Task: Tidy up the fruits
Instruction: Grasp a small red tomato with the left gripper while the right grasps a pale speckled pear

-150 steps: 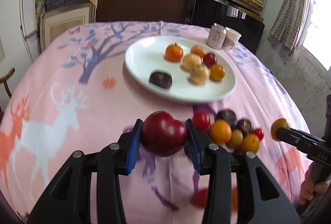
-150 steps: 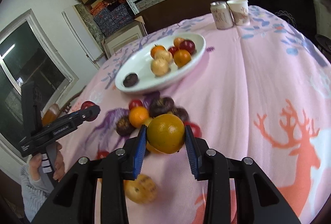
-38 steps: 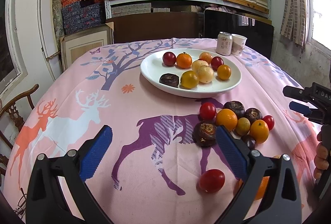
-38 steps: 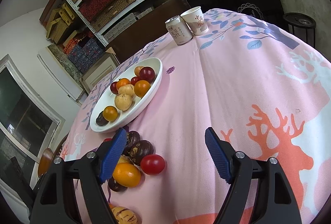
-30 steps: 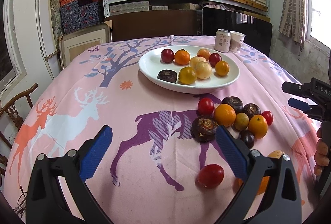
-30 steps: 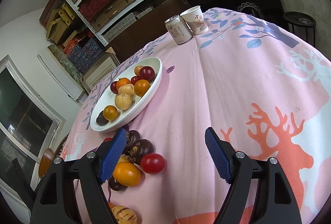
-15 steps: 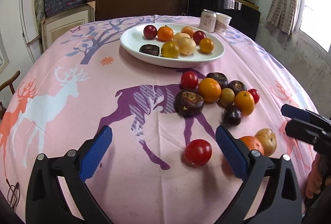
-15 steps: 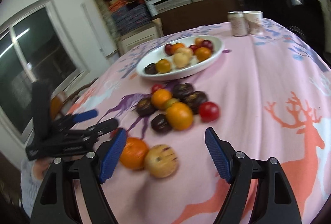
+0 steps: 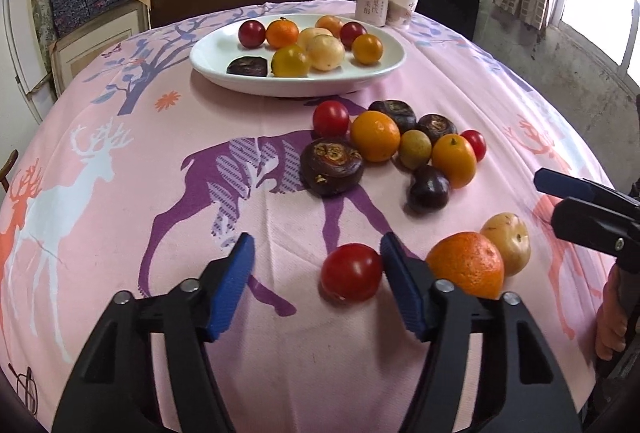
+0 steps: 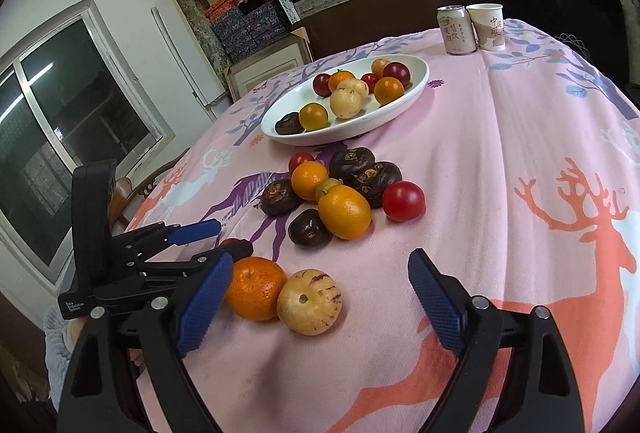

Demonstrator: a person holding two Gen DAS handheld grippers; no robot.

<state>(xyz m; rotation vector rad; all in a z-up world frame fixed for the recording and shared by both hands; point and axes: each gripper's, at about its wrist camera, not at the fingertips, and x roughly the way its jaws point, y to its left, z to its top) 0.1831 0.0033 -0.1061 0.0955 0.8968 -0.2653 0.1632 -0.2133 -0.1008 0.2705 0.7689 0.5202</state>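
Note:
A white plate [image 9: 360, 81] [image 10: 400, 109] holds several fruits at the back of the pink table. A loose pile of fruit [image 9: 376, 135] [image 10: 344, 205] lies in front of it. My left gripper [image 9: 316, 277] is open, low over the cloth, with a red tomato [image 9: 351, 271] between its pads, close to the right pad. An orange [image 9: 466, 269] [image 10: 256, 287] and a pale yellow fruit [image 9: 507, 241] [image 10: 310, 301] lie just right of it. My right gripper [image 10: 320, 301] is open and straddles the orange and the yellow fruit.
A drink can [image 9: 372, 4] [image 10: 456, 31] and a paper cup [image 9: 403, 7] [image 10: 488, 27] stand behind the plate. Shelves with boxes and a dark chair stand past the table's far edge. The right gripper shows in the left view [image 9: 580, 209], the left one in the right view [image 10: 200, 245].
Both grippers have dropped and moved toward the near fruits. The left one has narrowed around the red tomato. The right one now frames the orange and yellow fruit.

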